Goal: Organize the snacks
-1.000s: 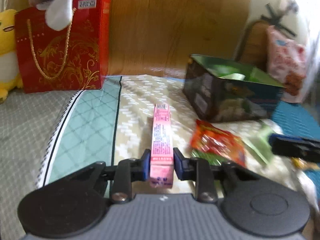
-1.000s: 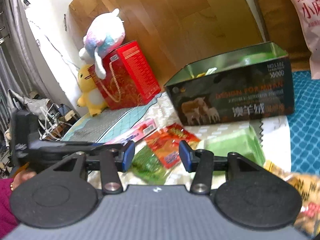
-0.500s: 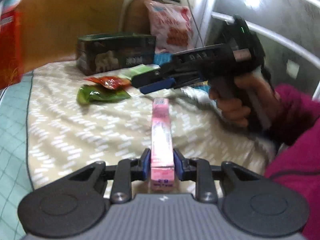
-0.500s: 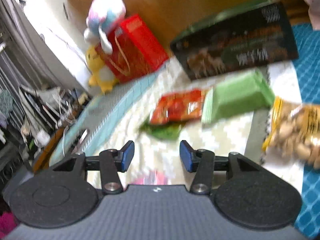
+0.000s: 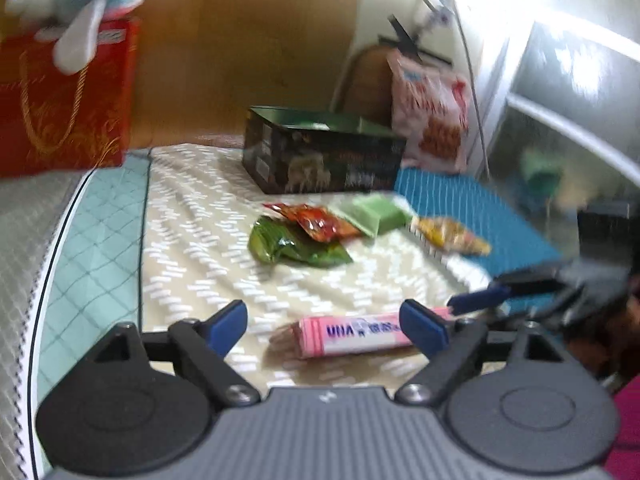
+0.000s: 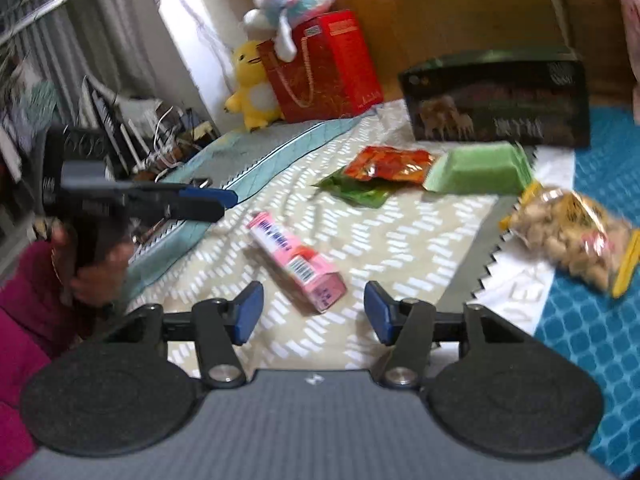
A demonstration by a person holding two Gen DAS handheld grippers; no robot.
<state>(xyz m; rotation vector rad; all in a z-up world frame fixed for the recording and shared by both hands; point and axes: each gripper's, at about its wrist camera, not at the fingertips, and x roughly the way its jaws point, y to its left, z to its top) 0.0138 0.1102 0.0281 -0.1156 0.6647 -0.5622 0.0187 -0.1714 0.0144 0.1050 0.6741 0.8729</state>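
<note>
Found left gripper (image 5: 324, 322) released, jaws just opened wide, with pink box (image 5: 352, 334) lying flat on patterned bedspread (image 5: 192, 216) low between the fingers, close to the right-hand pad yet pressed by neither. Found right gripper (image 6: 312, 312) likewise slack, jaws just opened somewhat, nothing pinched; near end of the box just ahead of the gap, angled away to the left. Noted long slim carton shape, printed card, barcode on one face. Judged light and fairly stiff, with smooth, somewhat slippery faces, liable to dent under a hard squeeze. Recommend hold across the two long sides near mid-length to prevent swinging; grip at one end likely to let the far end droop or twist. Recommend approach square to the long axis, present angle across the right jaws being unfavourable. Observed dark open-topped box (image 5: 320, 160) well apart at the back, probably the intended container, contents not confirmed owing to blur. Logged green packet (image 5: 296, 244), red packet (image 5: 320, 220) and green block (image 5: 376, 212) between pink box and container, bag of nuts (image 6: 572, 236) off to the right.
</note>
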